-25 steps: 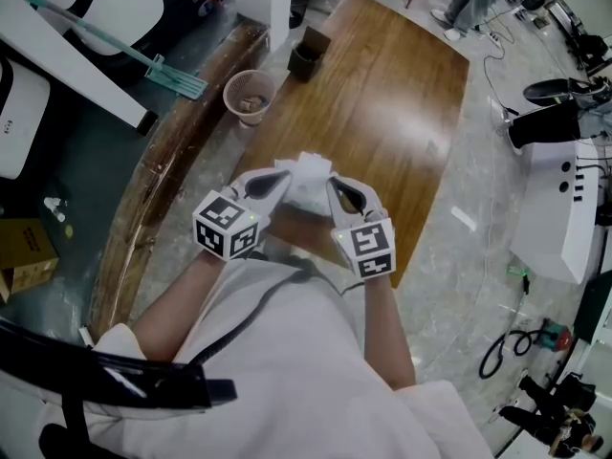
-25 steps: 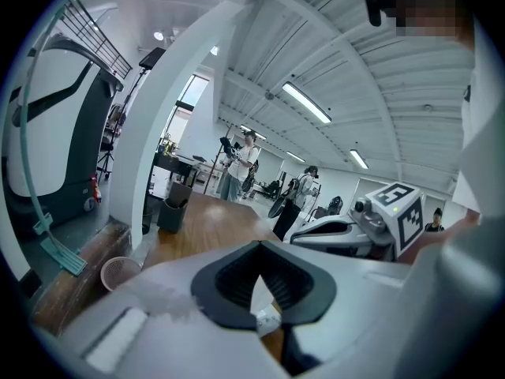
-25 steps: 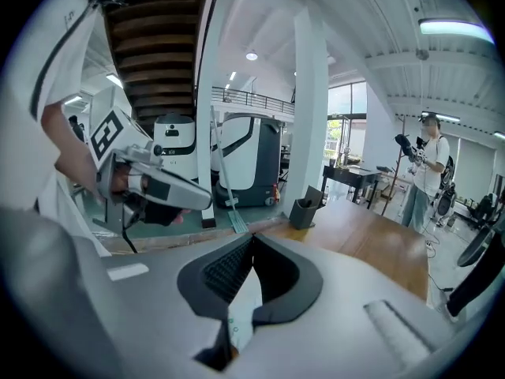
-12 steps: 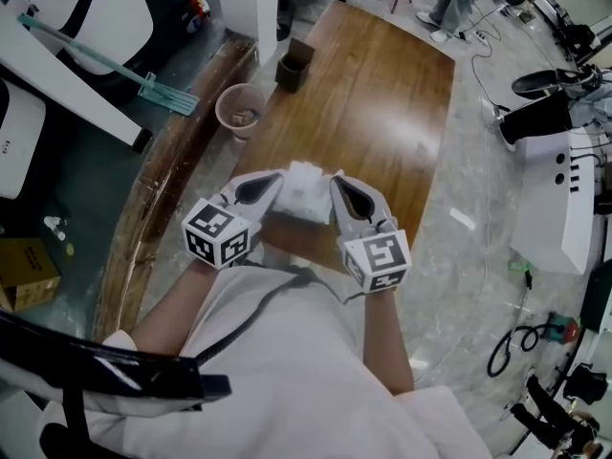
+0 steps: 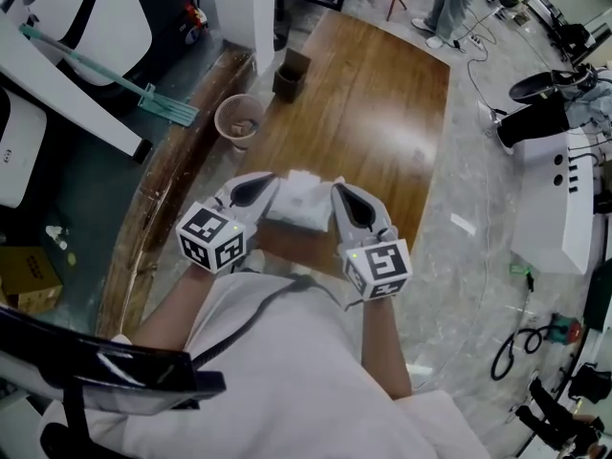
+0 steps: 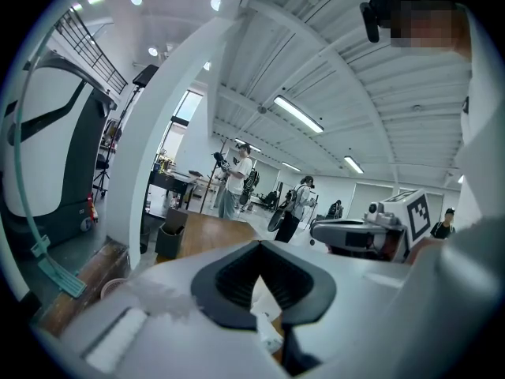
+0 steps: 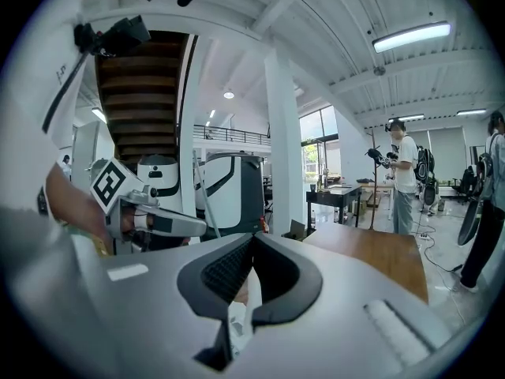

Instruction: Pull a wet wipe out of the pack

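Observation:
A white wet wipe [image 5: 298, 200] hangs in the air in front of the person's chest, stretched between the two grippers above the near end of the wooden table [image 5: 378, 113]. My left gripper [image 5: 272, 187] holds its left edge and my right gripper [image 5: 337, 195] its right edge. Seen from the left gripper [image 6: 259, 245], the jaws meet at the tips with white wipe [image 6: 267, 292] showing behind them. The view from the right gripper [image 7: 252, 239] shows the same, with wipe [image 7: 237, 322] below its closed tips. I see no pack in any view.
A pinkish waste bin [image 5: 238, 118] stands on the floor left of the table, and a dark box [image 5: 290, 73] sits by the table's far corner. White machines [image 5: 564, 199] and floor cables [image 5: 512, 347] lie to the right. People stand far off.
Both grippers keep hold of the wipe. The hands have drifted slightly down and apart in the head view, and the wipe looks a little flatter.

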Demonstrator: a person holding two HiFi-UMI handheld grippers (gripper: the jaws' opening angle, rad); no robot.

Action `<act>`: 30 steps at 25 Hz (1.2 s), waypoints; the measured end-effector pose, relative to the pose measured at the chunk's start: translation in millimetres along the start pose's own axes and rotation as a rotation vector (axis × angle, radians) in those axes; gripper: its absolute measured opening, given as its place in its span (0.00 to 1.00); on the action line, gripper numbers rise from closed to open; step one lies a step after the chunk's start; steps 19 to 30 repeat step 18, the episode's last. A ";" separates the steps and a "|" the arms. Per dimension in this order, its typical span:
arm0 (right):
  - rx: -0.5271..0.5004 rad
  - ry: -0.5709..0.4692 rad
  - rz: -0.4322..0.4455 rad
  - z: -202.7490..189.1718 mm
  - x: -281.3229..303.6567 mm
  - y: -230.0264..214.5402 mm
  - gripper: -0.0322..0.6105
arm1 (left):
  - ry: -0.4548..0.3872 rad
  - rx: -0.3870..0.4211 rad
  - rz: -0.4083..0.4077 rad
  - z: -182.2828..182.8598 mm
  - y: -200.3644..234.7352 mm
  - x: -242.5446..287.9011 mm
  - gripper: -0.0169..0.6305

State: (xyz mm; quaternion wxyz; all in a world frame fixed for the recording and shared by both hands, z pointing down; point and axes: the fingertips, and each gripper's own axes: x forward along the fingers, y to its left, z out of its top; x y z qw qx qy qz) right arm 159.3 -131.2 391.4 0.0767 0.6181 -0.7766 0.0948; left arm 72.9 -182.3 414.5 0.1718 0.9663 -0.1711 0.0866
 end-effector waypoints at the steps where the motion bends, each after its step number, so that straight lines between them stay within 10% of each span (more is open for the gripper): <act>1: 0.003 -0.003 0.001 0.9 0.0 -0.2 0.06 | 0.000 0.001 0.001 0.4 0.1 -0.1 0.03; 30: 0.017 0.000 0.002 -1.5 3.5 -4.3 0.06 | 0.010 -0.009 0.012 -4.8 8.0 -1.4 0.03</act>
